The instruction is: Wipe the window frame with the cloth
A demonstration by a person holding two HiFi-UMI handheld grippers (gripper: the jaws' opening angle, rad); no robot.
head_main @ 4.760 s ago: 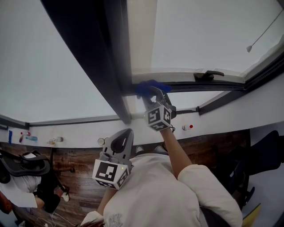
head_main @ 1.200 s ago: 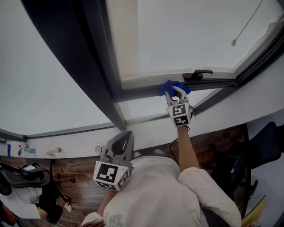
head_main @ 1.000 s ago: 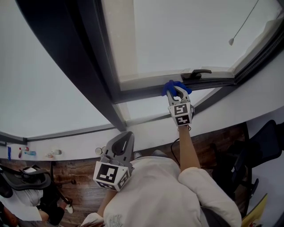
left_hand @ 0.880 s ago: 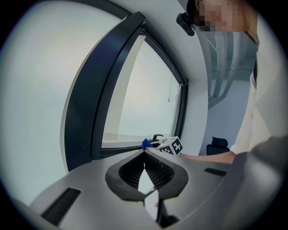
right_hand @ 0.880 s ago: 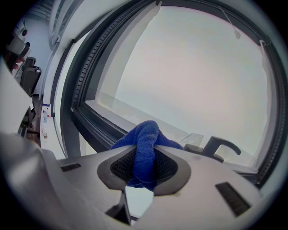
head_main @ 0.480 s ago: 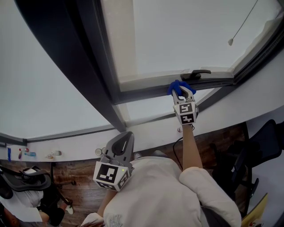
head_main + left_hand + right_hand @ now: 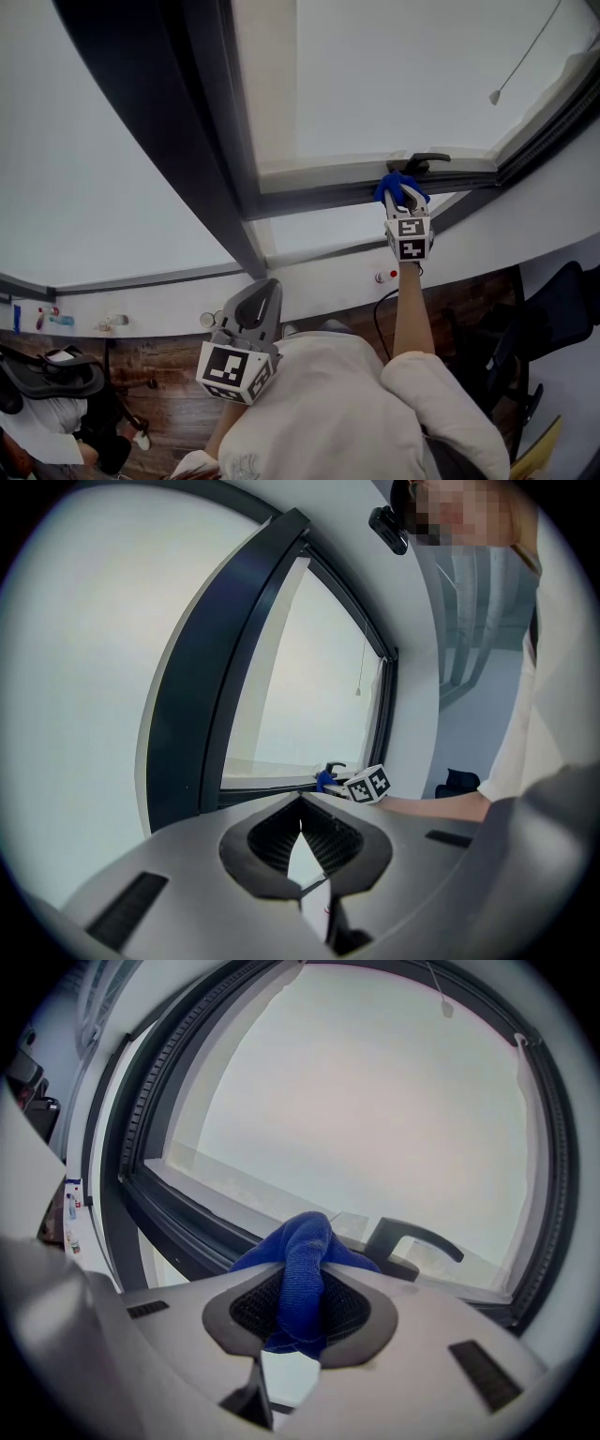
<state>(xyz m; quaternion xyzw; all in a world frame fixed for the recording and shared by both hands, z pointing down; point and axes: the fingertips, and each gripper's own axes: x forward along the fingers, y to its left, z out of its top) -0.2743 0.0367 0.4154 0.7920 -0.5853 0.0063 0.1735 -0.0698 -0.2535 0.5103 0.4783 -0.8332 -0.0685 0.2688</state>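
Note:
A blue cloth [image 7: 397, 186] is pinched in my right gripper [image 7: 404, 199], which presses it on the dark lower rail of the window frame [image 7: 309, 194], right beside the black window handle [image 7: 424, 161]. In the right gripper view the cloth [image 7: 302, 1274] bulges out between the shut jaws, with the handle [image 7: 412, 1239] just behind it. My left gripper [image 7: 253, 309] hangs low near my chest, away from the window, its jaws shut with nothing between them. From the left gripper view the right gripper [image 7: 364, 785] and cloth [image 7: 324, 780] show small at the frame.
A thick dark upright of the frame [image 7: 202, 141] runs left of the pane. A blind cord [image 7: 525, 61] hangs at upper right. Below lie a white sill [image 7: 309, 267], wooden floor [image 7: 159, 356], and black chairs [image 7: 52, 361] at left and right [image 7: 558, 309].
My right gripper has slid the cloth rightward along the lower rail, from near the upright up to the handle. The left gripper has stayed put.

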